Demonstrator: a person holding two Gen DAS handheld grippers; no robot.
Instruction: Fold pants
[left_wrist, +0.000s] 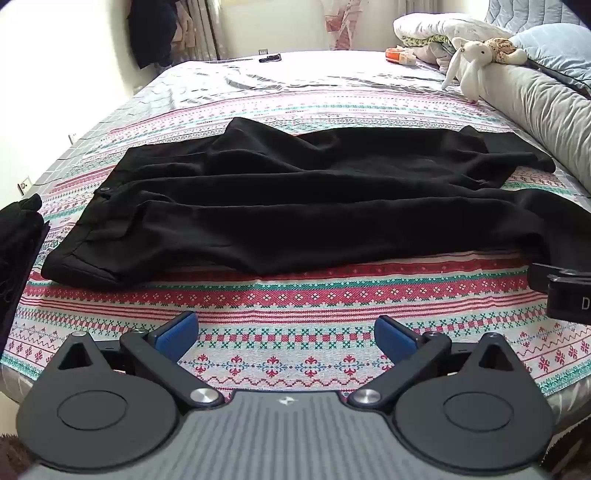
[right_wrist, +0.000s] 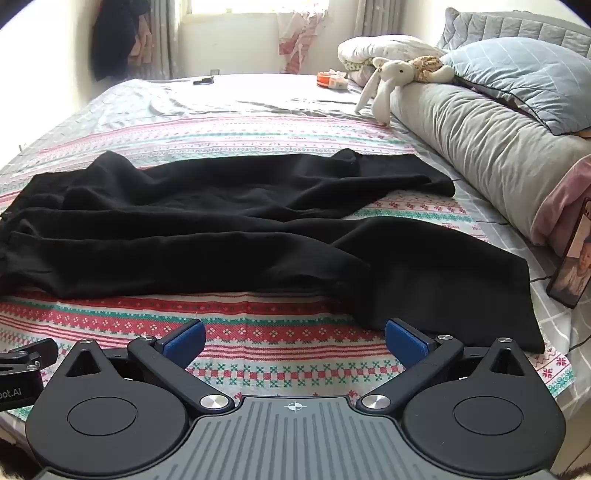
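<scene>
Right now, in the left wrist view, the left gripper (left_wrist: 284, 334) hangs over the patterned red, green and white woven bedspread (left_wrist: 295, 299), its blue-padded fingers (left_wrist: 177, 334) spread wide with nothing between them. Black fabric pants (left_wrist: 295, 206) lie unfolded across the middle of the frame, waistband at the left, legs running off to the right. A dark folded garment (left_wrist: 18, 236) sits at the left edge.

From the right wrist view, the right gripper (right_wrist: 293, 341) is likewise spread wide and empty. Its right blue pad (right_wrist: 404, 341) stands just before the nearer pant leg's hem at lower right. A white plush rabbit (right_wrist: 388, 79) rests on the long grey bolster pillow (right_wrist: 480, 140) at upper right.
</scene>
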